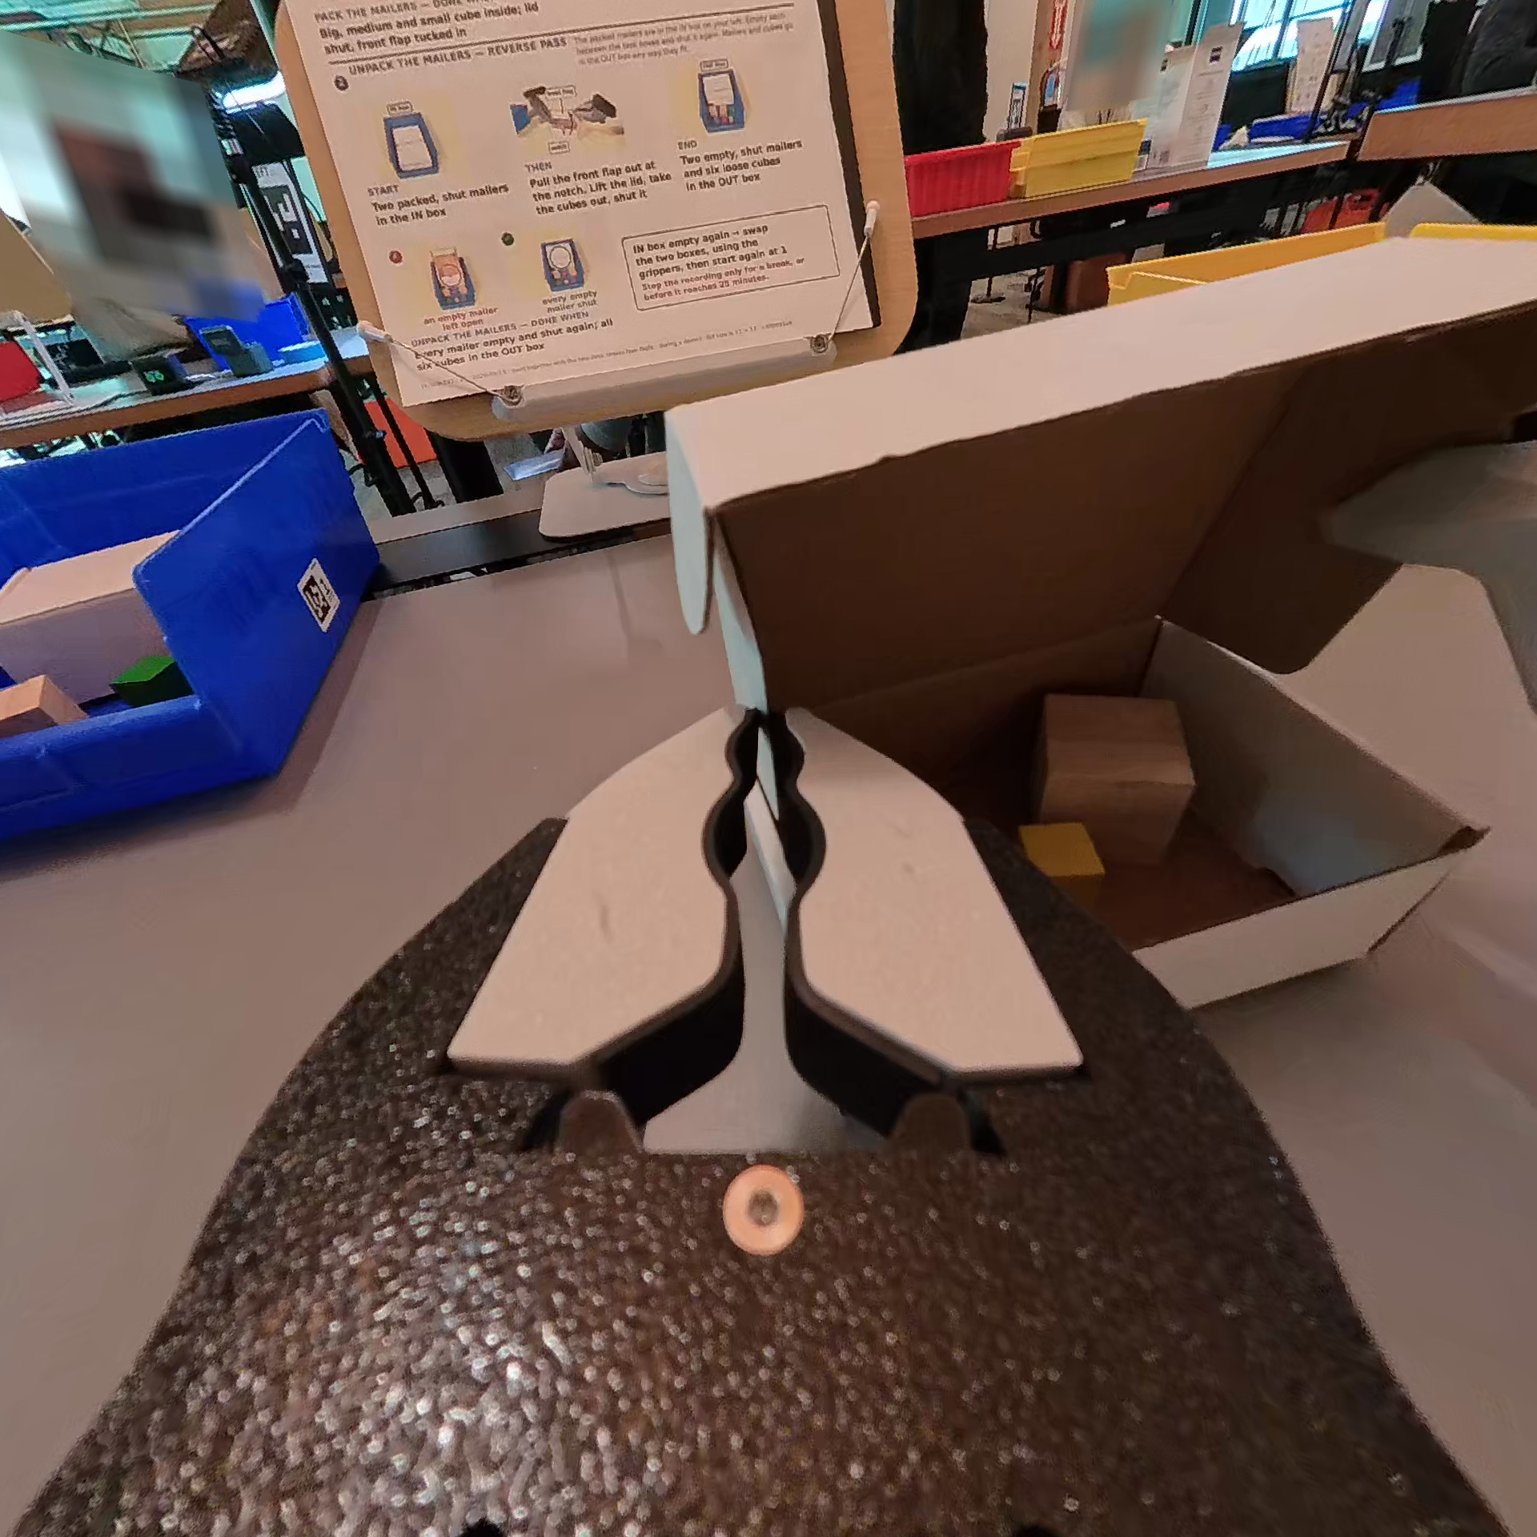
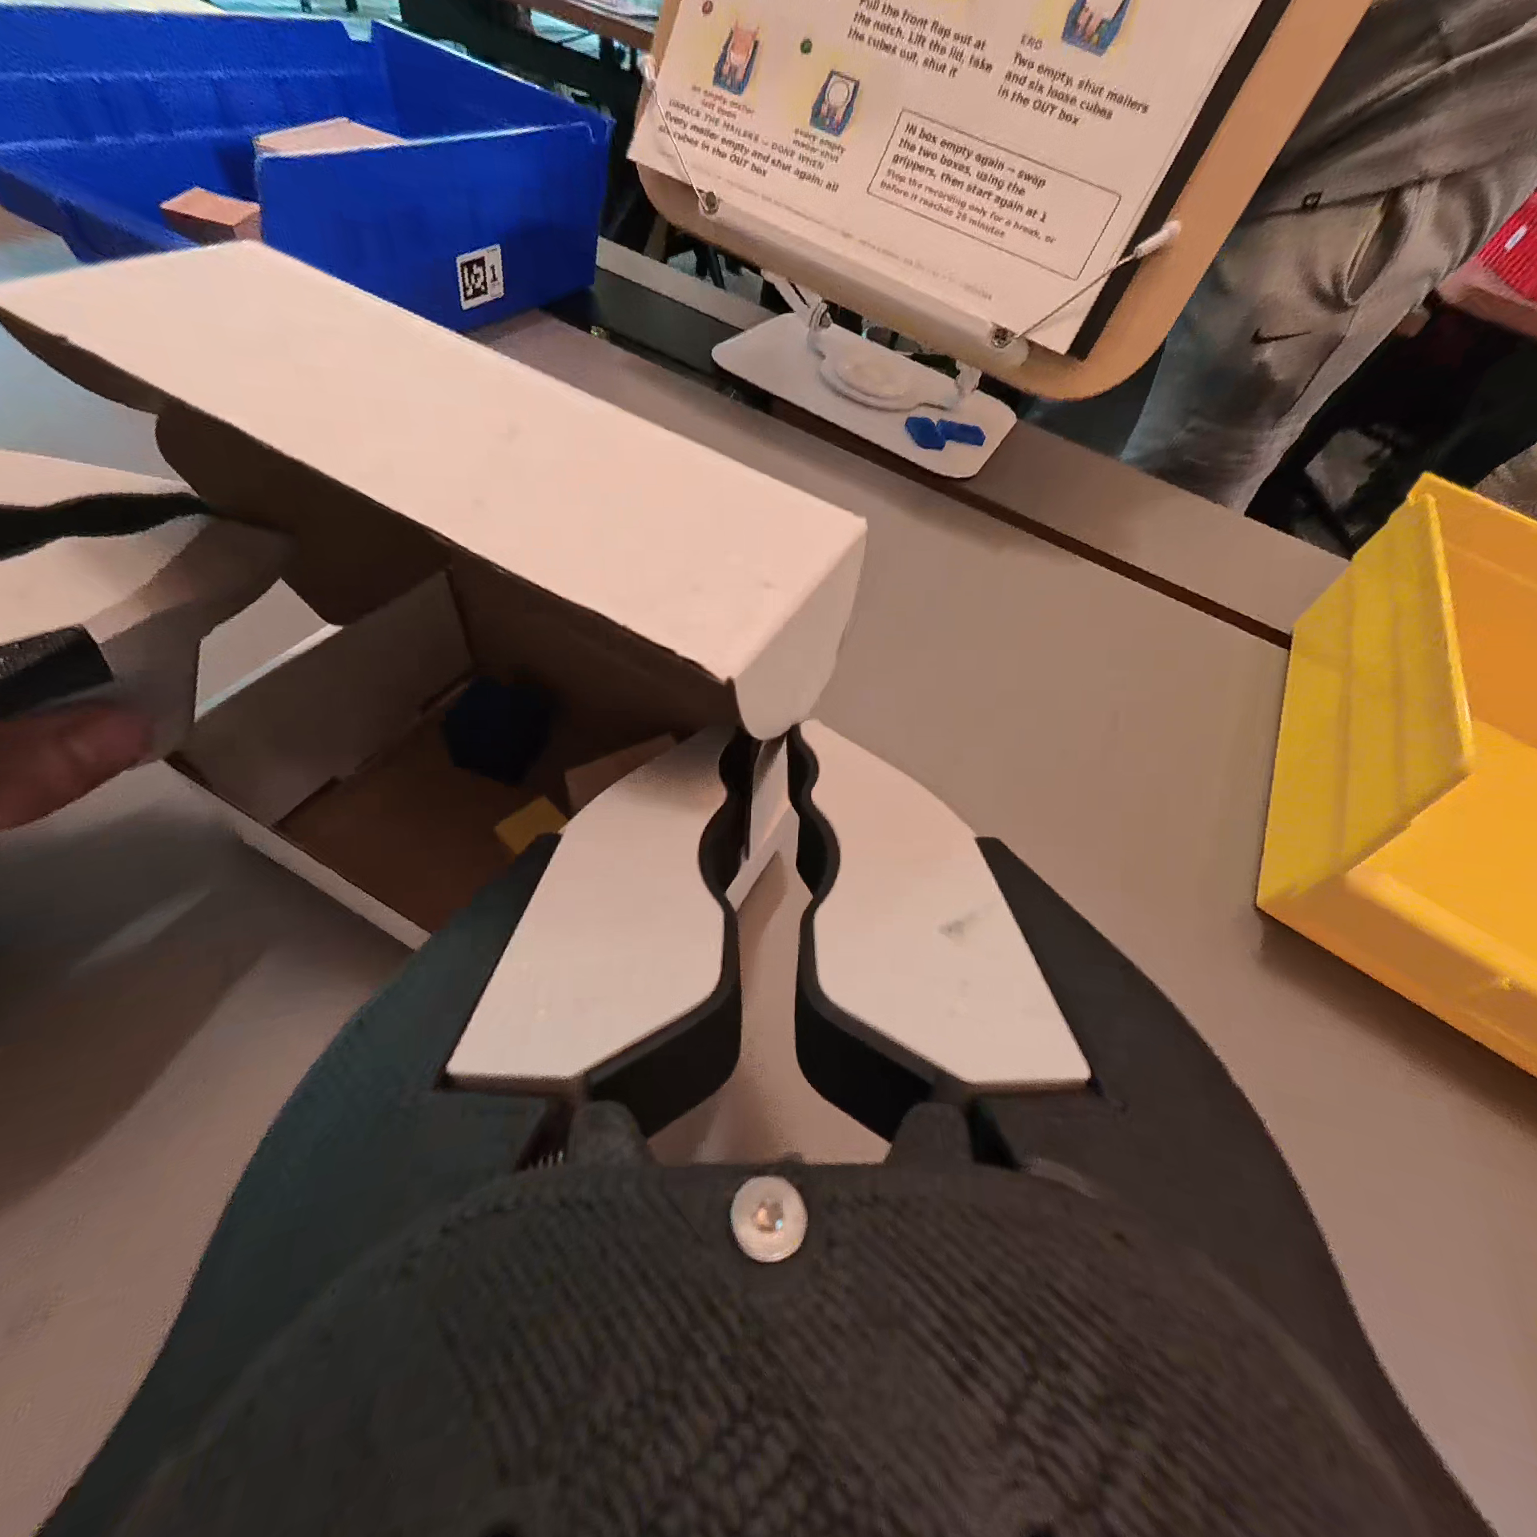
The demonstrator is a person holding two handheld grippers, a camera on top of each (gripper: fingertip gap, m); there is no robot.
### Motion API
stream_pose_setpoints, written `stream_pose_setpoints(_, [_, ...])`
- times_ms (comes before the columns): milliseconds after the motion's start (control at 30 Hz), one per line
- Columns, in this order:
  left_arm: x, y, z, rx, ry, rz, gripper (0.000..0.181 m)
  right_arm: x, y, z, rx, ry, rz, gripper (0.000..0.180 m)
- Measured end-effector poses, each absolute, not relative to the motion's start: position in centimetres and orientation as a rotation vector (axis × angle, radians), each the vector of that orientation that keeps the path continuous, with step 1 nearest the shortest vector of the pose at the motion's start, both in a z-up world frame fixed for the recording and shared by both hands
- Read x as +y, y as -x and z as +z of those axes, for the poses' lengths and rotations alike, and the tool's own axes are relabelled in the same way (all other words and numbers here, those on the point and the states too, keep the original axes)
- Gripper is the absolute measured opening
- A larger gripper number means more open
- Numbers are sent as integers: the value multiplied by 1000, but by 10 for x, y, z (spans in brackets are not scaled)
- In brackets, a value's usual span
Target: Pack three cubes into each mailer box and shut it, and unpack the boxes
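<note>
Left wrist view: left gripper point(image 1: 761, 732) pinching mailer box point(image 1: 1297, 940) lid flap; right gripper point(image 2: 769, 748) likewise. Wooden cube point(image 1: 1114, 769), yellow cube point(image 1: 1060, 850), blue cube point(image 2: 497, 732) inside; shutting or unpacking pending.

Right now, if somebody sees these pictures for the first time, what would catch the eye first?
Probably the white mailer box in the middle of the grey table, its lid half raised, with both grippers pinching the lid's side flaps. Inside lie a wooden cube, a yellow cube and a blue cube. A blue bin stands left, a yellow bin right.
</note>
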State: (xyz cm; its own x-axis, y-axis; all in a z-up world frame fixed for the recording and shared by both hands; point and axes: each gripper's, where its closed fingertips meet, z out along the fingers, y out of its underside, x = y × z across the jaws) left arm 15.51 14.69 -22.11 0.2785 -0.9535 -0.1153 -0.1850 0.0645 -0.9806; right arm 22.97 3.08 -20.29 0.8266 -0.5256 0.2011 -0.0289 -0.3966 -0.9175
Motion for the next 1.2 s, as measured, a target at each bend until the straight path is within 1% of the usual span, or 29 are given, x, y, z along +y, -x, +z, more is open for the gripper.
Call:
stream_pose_setpoints(300, [134,-160,-226,1091,1528,-990,7,38,-232,-212,559,1773,-483,8])
stream_pose_setpoints(467, [132,-152,-231,1109,1533,-991,6,32,-227,-220,490,1828,-574,7])
stream_pose_setpoints(600, [130,-151,-232,1120,1538,-990,6,34,-222,-217,532,1768,-458,7])
stream_pose_setpoints(767, [125,-150,-236,1195,1501,-920,6,30,-228,-222,417,1904,-666,6])
stream_pose_setpoints(867, [129,-144,-236,1234,1460,-873,6,28,-227,-223,413,1907,-678,6])
stream_pose_setpoints(900, [131,-141,-234,1239,1428,-852,9,27,-227,-223,418,1905,-674,6])
stream_pose_setpoints(967, [136,-132,-227,1240,1330,-776,25,27,-227,-223,416,1910,-681,6])
stream_pose_setpoints(1067, [139,-118,-209,1244,1113,-612,44,27,-226,-223,404,1916,-716,6])
stream_pose_setpoints(1133, [125,-113,-189,1255,896,-556,45,29,-225,-223,403,1912,-709,6])
stream_pose_setpoints(1200, [106,-114,-171,1272,673,-489,41,30,-225,-224,404,1910,-708,6])
